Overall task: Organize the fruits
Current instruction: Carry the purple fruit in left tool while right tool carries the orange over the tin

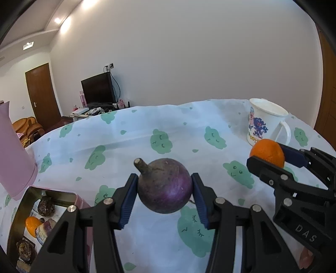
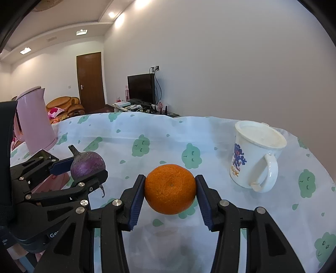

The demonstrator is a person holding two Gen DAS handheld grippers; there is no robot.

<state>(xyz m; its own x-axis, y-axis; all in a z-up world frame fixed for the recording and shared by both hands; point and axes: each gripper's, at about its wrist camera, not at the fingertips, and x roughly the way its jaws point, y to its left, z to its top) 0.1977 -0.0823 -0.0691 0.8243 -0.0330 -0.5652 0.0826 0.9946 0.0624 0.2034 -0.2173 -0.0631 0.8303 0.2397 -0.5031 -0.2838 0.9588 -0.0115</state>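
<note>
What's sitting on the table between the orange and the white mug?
Nothing: in the right wrist view only bare patterned tablecloth lies between the orange, clamped in the right gripper, and the white mug.

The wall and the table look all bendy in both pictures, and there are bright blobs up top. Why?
Left wrist view: the fisheye lens bows the table edge and darkens the corners; ceiling lights flare white. Right wrist view: same curving, ceiling lights glare too; the orange looks sharp, with a soft shadow beneath it.
</note>
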